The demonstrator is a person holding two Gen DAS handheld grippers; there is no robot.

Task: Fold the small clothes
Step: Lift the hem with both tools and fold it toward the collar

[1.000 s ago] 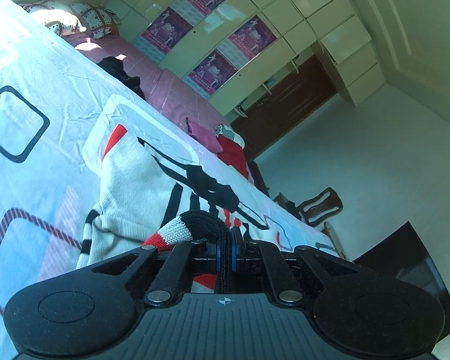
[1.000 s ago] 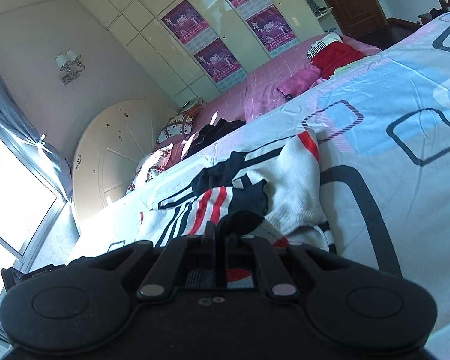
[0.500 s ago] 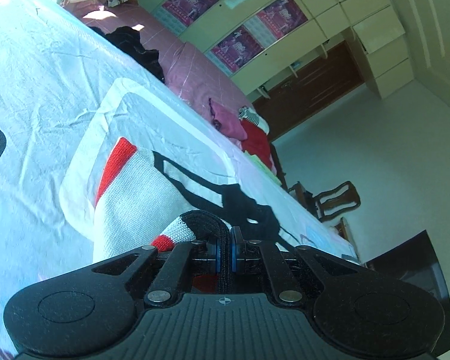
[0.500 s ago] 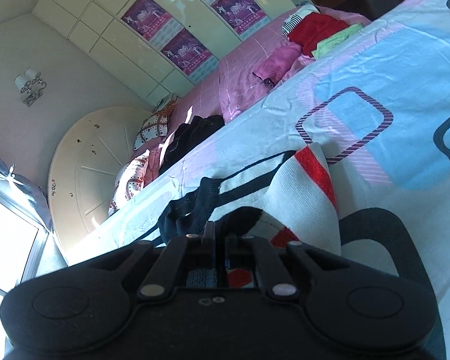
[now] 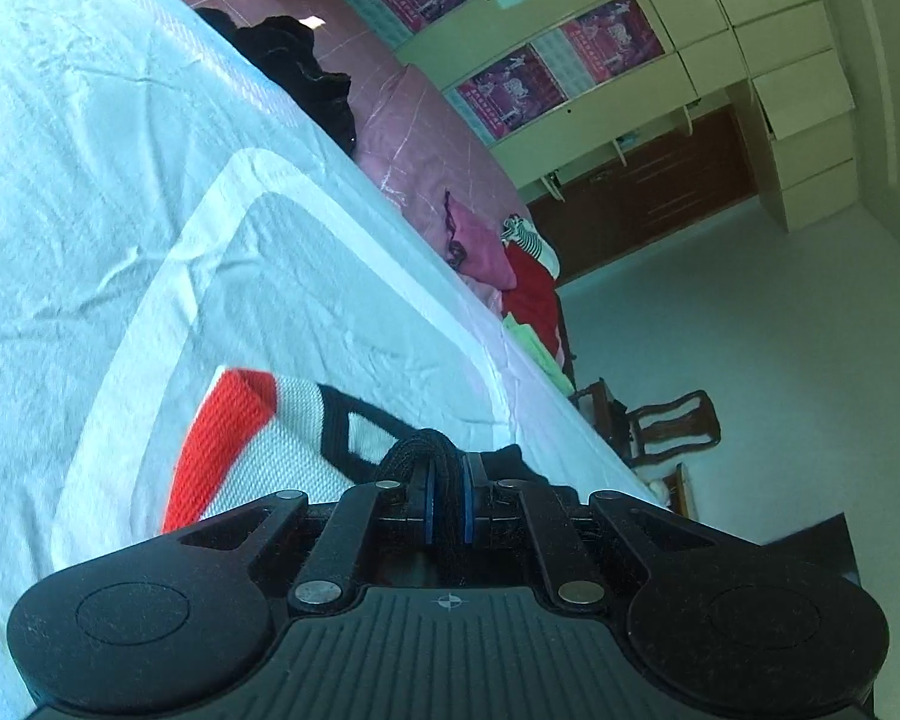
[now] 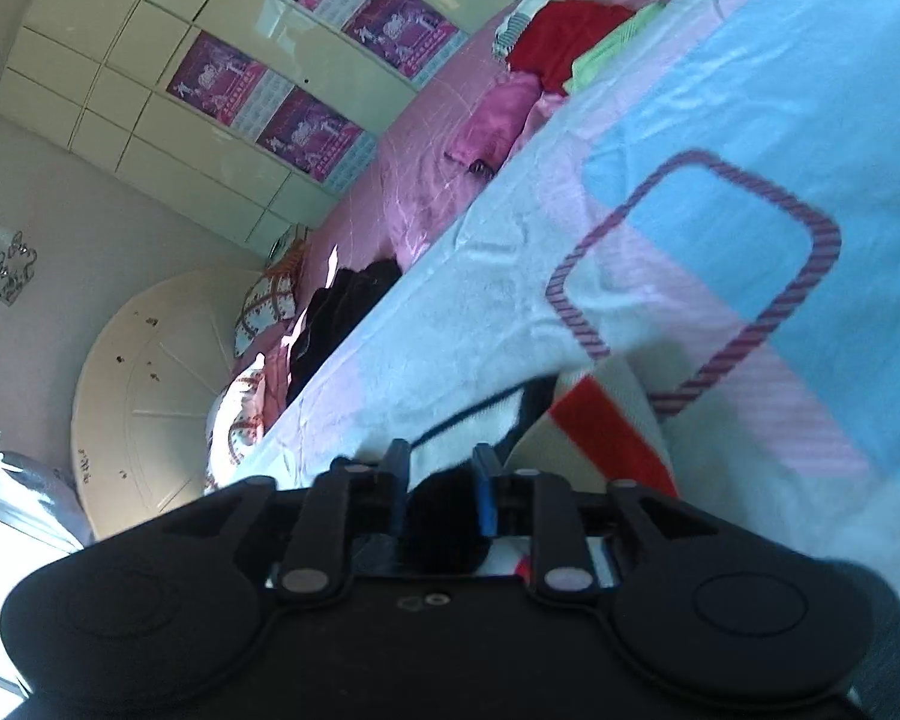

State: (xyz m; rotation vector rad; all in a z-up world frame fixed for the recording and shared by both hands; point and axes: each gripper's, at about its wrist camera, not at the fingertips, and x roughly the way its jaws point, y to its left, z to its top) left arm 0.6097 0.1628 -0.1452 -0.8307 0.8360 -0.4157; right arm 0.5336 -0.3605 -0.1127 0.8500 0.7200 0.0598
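- Our left gripper (image 5: 445, 501): jaws pressed nearly together, pinching a thick black edge of the sweater (image 5: 282, 450) between the blue pads.
- Our right gripper (image 6: 441, 495): jaws a little apart, with a dark bunch of the sweater (image 6: 594, 426) sitting between them; the pads look close against it, but we cannot tell for sure that they grip.
- The sweater, white knit with red and black bands, lies low on the bed (image 5: 120, 180), just ahead of both grippers.
- Left view only: a wooden chair (image 5: 672, 426) beside the bed's far corner, and a dark wooden door (image 5: 648, 198) under the cupboards.
- Right view only: a round white headboard (image 6: 150, 384), patterned pillows (image 6: 267, 306), a wall lamp (image 6: 6, 264), and the sheet's striped purple square outline (image 6: 696, 276).
- Both views: a black garment (image 5: 294, 66) on the pink cover, a red garment (image 5: 531, 294) and pink one (image 5: 480, 246) farther along, posters (image 6: 297, 99) on the cupboard doors.
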